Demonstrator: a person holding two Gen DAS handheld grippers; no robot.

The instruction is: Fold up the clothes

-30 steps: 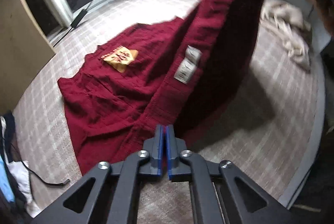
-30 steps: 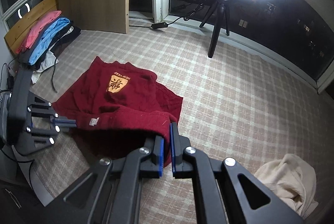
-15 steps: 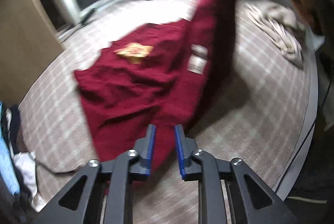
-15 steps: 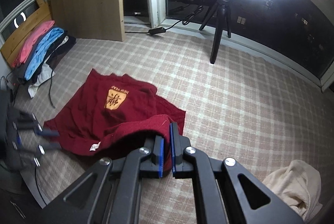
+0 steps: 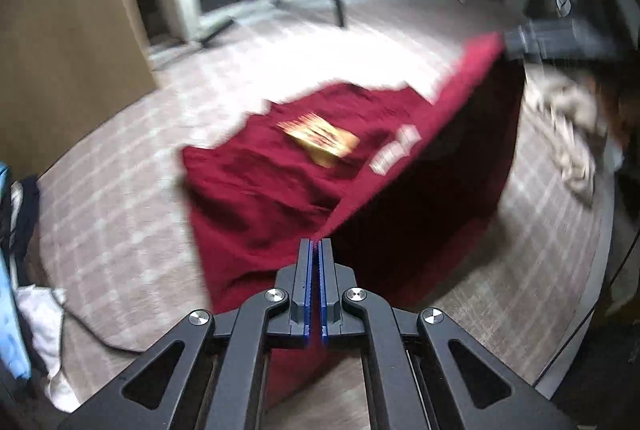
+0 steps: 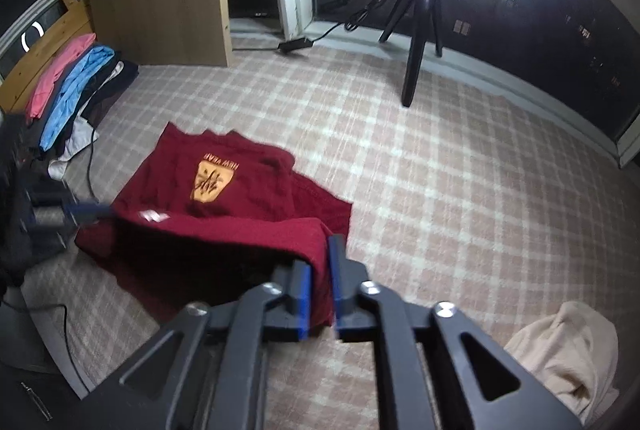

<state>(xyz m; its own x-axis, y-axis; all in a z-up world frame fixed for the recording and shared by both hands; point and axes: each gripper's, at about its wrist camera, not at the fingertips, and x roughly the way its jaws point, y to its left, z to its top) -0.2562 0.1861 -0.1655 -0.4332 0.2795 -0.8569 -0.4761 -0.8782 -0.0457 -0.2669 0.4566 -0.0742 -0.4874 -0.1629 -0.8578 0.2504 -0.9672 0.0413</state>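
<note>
Lying partly spread on the checked beige carpet (image 6: 440, 189), the dark red knitted sweater (image 6: 224, 226) is being lifted along one edge. The left gripper (image 5: 314, 250) is clenching that edge; the right gripper (image 6: 320, 270) is opening, cloth still between its blue pads (image 6: 305, 300).

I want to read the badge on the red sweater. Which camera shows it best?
The right wrist view: the badge is sharp there, orange on the sweater, its lettering upside down. The left wrist view shows it only as a yellow smear, blurred.
</note>
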